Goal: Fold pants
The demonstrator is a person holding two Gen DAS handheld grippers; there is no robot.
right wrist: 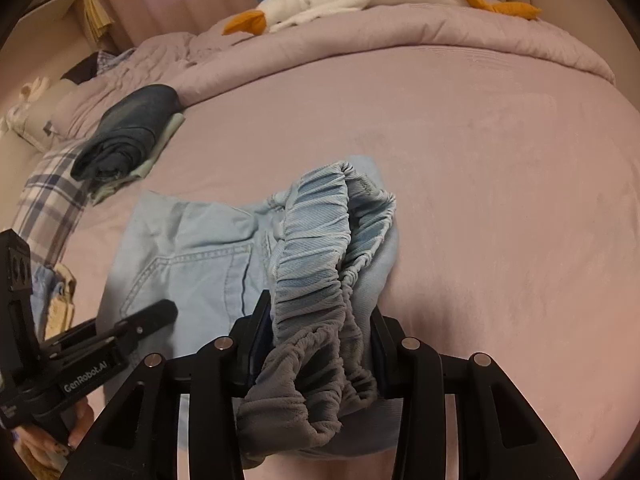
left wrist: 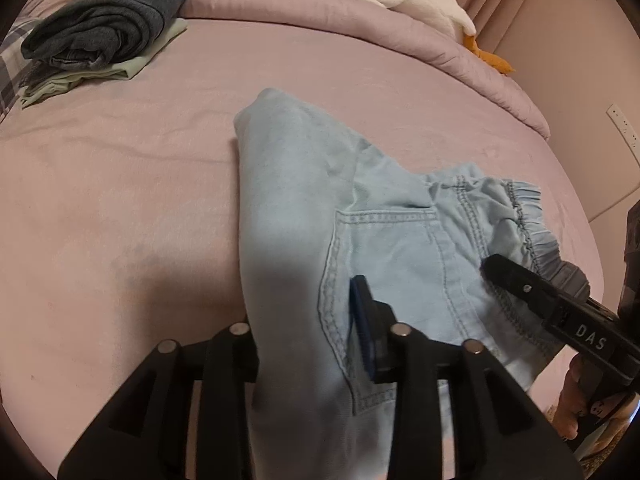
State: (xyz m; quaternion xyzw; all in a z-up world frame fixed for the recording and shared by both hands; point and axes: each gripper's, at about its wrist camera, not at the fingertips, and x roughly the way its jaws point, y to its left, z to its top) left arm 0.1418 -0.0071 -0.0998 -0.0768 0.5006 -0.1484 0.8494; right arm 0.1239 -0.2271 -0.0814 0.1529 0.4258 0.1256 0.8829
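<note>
At the upper left lay a stack of folded clothes, in the middle on the pink bed the light blue pants with fabric between the left gripper's narrow jaws, and the right gripper clamped their elastic waistband.

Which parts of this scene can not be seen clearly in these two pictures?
- Left gripper, left wrist view: its left finger is hidden behind the light blue denim pants.
- Pants' lower end, both views: covered by gripper bodies.
- Right gripper, right wrist view: the grey-blue elastic waistband hides its pads.
</note>
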